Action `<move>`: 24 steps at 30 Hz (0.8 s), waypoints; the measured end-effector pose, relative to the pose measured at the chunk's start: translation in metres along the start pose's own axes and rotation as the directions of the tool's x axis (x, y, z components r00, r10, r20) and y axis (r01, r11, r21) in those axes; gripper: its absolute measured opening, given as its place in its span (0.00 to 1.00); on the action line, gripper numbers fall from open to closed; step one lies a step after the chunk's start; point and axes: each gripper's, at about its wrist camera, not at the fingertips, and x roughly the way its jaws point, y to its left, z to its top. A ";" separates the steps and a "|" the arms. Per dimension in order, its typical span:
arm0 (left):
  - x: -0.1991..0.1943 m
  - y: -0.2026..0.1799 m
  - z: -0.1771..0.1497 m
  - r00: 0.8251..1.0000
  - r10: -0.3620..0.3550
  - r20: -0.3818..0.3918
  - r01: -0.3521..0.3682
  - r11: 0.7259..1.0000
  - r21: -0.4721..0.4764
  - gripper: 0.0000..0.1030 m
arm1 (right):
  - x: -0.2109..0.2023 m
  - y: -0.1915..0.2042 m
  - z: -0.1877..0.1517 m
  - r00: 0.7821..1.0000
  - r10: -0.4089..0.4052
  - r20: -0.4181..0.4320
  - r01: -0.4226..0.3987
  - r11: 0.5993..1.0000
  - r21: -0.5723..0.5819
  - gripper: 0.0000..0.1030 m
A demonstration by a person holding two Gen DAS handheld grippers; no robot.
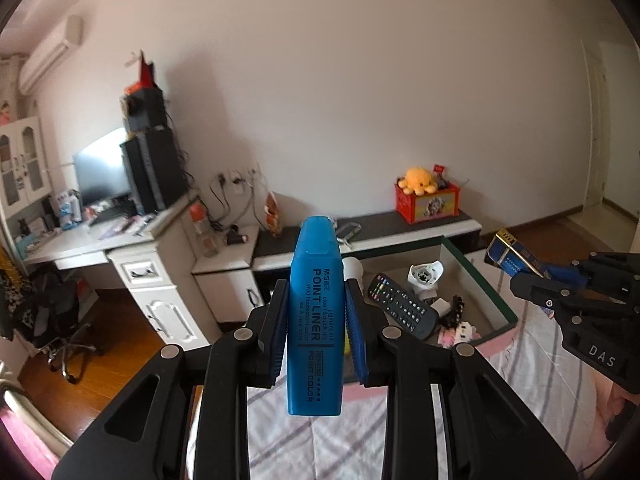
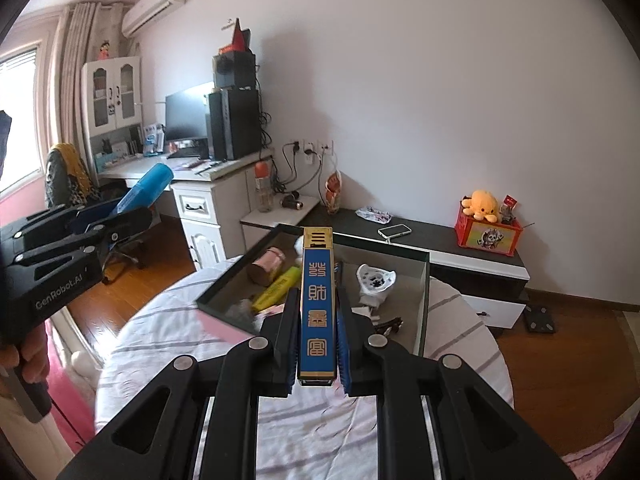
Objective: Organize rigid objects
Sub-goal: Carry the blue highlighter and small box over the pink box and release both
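In the left wrist view, the left gripper point(image 1: 316, 332) is clamped on a flat blue plastic highlighter pen point(image 1: 316, 312), which stands upright between its blue pads. Ahead and a little to the right lies an open dark-walled cardboard box point(image 1: 478, 276) on the striped bedsheet point(image 1: 352, 440), already holding a black remote control point(image 1: 402, 306) and a white plastic part point(image 1: 426, 276). At the right edge, the right gripper point(image 1: 520, 268) carries a blue and gold box.

In the right wrist view, the right gripper point(image 2: 318, 340) is closed on that slim blue and gold rectangular box point(image 2: 317, 308), held upright, with the dark box point(image 2: 425, 280) straight ahead; a yellow marker point(image 2: 278, 288) and a pink cylinder point(image 2: 268, 266) lie inside.

The step in hand appears to be carrying both items to the box. To do it well, each gripper should pass above the rim, lower over a bare patch of floor away from the remote, then release one at a time so the arms do not collide.
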 end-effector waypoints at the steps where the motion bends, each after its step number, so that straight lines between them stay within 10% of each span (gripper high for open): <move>1: 0.012 0.000 0.003 1.000 -0.009 -0.014 0.009 1.000 0.004 0.26 | 0.008 -0.004 0.002 1.000 -0.002 -0.011 0.002 1.000 0.000 0.15; 12: 0.138 -0.021 -0.022 0.968 -0.083 -0.236 0.085 0.996 -0.003 0.26 | 0.109 -0.031 -0.002 0.979 0.008 -0.205 -0.006 1.000 0.010 0.15; 24: 0.175 -0.026 -0.045 0.949 -0.048 -0.311 0.054 0.998 0.011 0.26 | 0.149 -0.004 -0.005 0.962 0.057 -0.267 -0.070 0.997 -0.037 0.16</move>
